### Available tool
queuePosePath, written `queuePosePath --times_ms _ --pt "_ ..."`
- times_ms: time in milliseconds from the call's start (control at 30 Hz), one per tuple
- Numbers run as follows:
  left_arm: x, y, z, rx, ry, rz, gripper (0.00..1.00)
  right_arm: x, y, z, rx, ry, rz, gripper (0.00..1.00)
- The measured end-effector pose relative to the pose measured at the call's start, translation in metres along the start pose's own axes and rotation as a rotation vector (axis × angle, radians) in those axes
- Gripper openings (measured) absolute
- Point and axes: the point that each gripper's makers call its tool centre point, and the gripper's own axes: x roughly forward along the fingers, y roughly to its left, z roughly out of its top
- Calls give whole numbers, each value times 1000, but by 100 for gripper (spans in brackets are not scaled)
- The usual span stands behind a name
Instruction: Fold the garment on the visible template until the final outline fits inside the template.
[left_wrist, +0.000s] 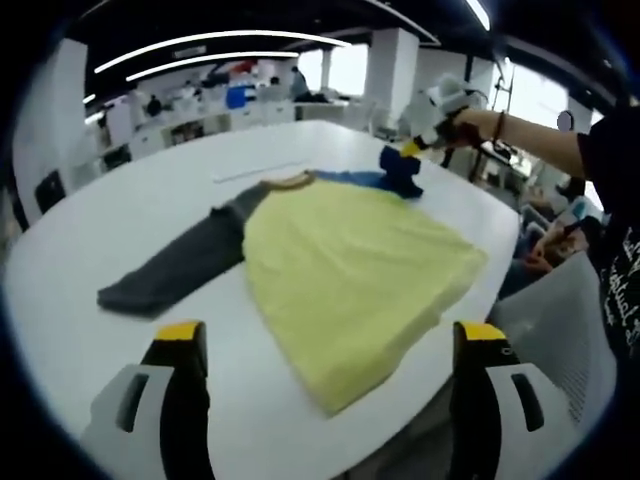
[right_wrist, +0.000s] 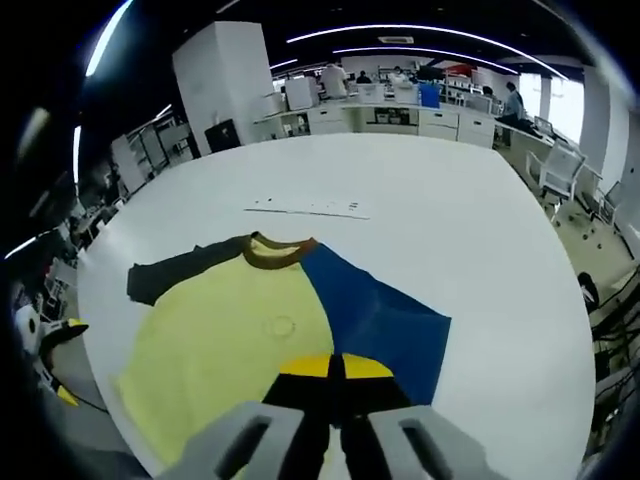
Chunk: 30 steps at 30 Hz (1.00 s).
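left gripper (left_wrist: 328, 345): jaws kept wide apart, nothing held, seen at 6 o'clock | right gripper (right_wrist: 335, 368): jaws pressed together on the blue sleeve (right_wrist: 385, 322), which is lifted | shirt (left_wrist: 350, 265): yellow body laid flat on the white table (left_wrist: 150, 190), grey sleeve (left_wrist: 180, 262) stretched toward 9 o'clock | paper strip (right_wrist: 308, 207): seen farther back, toward 12 o'clock

The garment (right_wrist: 260, 340) has a pale yellow body, a dark grey sleeve at nine o'clock, a royal blue sleeve at three o'clock and a brown collar. The table (right_wrist: 430, 200) is plain white. Both grippers carry yellow-tipped black jaws.
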Motion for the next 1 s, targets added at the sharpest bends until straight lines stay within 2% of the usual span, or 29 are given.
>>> queuePosePath --times_ms 433,533,1000 --pt "1 -2 -4 19 21 0 99 13 36 10 -29 -2 48 0" --pt "3 -3 -3 18 19 -1 99 16 43 12 -57 -1 45 0" --pt "3 -5 -7 19 32 -6 99 35 73 26 -86 3 103 0"
